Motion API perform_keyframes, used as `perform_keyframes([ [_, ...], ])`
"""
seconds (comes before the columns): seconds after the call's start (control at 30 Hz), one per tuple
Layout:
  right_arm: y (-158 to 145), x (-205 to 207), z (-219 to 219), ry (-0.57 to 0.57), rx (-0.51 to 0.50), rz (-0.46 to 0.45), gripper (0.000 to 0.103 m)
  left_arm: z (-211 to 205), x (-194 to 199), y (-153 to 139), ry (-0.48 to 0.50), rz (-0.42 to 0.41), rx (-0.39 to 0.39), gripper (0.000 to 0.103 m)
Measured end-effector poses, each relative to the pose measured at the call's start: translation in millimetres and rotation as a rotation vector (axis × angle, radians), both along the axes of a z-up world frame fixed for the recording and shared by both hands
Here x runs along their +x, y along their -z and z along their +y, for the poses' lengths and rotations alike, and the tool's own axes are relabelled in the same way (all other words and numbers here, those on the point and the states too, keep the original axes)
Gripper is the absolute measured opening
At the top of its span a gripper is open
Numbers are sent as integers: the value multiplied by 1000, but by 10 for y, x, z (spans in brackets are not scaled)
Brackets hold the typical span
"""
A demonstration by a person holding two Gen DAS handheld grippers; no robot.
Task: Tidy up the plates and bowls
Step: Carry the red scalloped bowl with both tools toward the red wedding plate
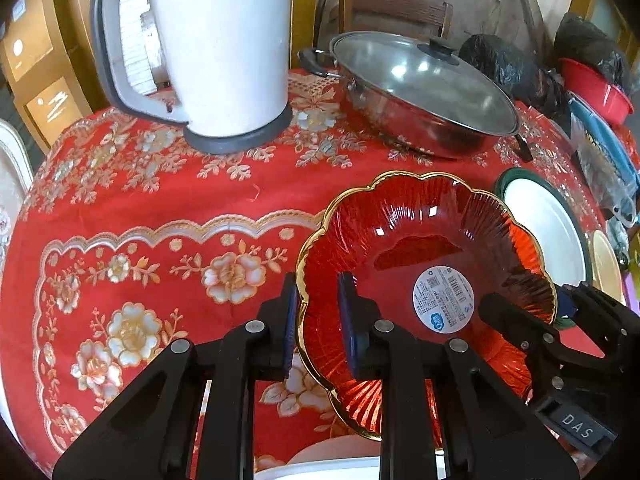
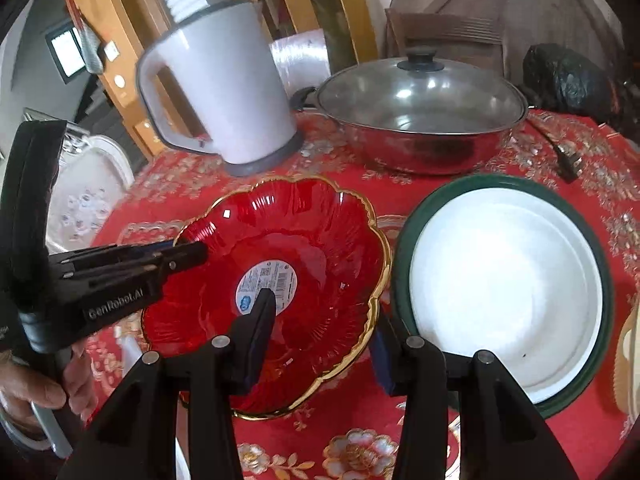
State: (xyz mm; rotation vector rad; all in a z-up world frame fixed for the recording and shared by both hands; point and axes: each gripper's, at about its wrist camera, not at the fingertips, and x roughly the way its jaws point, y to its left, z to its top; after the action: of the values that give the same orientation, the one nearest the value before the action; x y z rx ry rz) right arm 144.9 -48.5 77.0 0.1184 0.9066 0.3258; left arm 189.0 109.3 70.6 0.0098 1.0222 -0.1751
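Early in the sorting; red glass bowl [image 1: 424, 280] lower right of frame, raised off the bench [image 1: 160, 200]; left tongs [image 1: 318, 320] clenched on its near rim; right tongs [image 2: 324, 344] astride the opposite rim, pads apart, released; white plate [image 2: 504, 288] at right, unstacked, waiting.

Red floral tablecloth [image 1: 160, 200], kettle [image 1: 224, 48], lidded pan [image 1: 420, 92]

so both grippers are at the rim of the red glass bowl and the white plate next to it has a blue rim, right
Not quite. The white plate beside the red glass bowl with a scalloped gold edge has a dark green rim, not blue, as the right wrist view shows.
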Motion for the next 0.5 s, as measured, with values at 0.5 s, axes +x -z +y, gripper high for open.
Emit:
perform_keyframes([
  [0.5,-169,6,-124,3,11,-42,46,9,-120,-230,-23,-44,-30,19],
])
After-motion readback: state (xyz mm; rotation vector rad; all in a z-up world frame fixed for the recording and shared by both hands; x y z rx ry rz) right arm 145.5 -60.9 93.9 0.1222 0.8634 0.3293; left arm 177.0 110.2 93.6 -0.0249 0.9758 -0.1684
